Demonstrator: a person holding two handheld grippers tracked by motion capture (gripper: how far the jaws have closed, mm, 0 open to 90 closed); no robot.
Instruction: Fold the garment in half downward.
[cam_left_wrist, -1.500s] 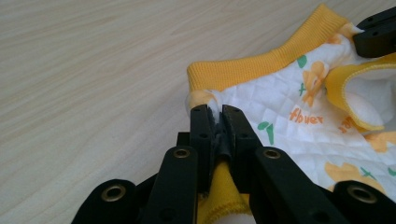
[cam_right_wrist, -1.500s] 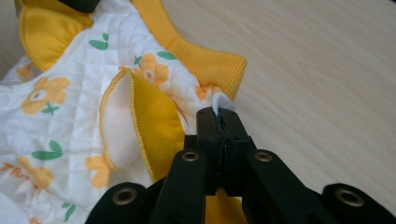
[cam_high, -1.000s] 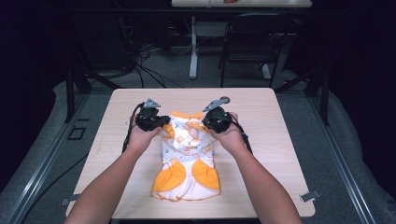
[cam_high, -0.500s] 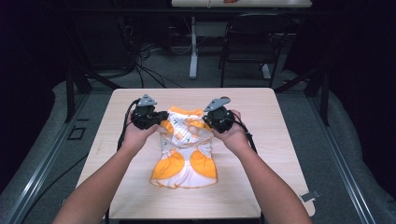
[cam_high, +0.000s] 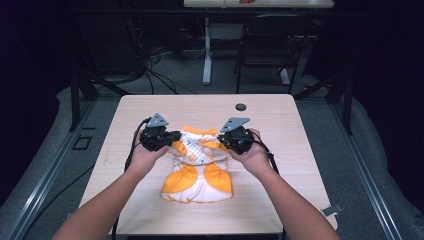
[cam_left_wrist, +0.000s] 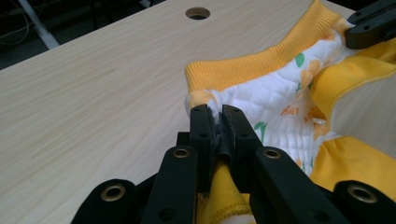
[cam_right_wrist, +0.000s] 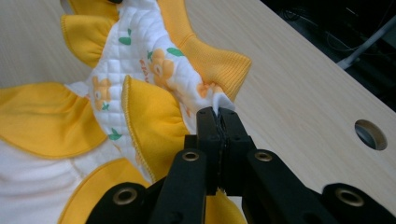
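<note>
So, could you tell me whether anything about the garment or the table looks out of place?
Nothing stands out. The yellow-and-white baby garment lies flat on the table, intact, with the left gripper and right gripper each shut on a corner near its ribbed waistband.

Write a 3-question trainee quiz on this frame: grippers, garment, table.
1. True or false: both the left gripper and the right gripper are shut on the garment.
2. Multiple choice: which part of the garment does each gripper pinch? A) the hem nearest the person B) a corner at the yellow ribbed band on the far end C) the middle of the white panel
3. Fill in: the round hole in the table lies ____ the garment, seen from the person's side.

Key: 1 true. 2 B. 3 beyond.
</note>
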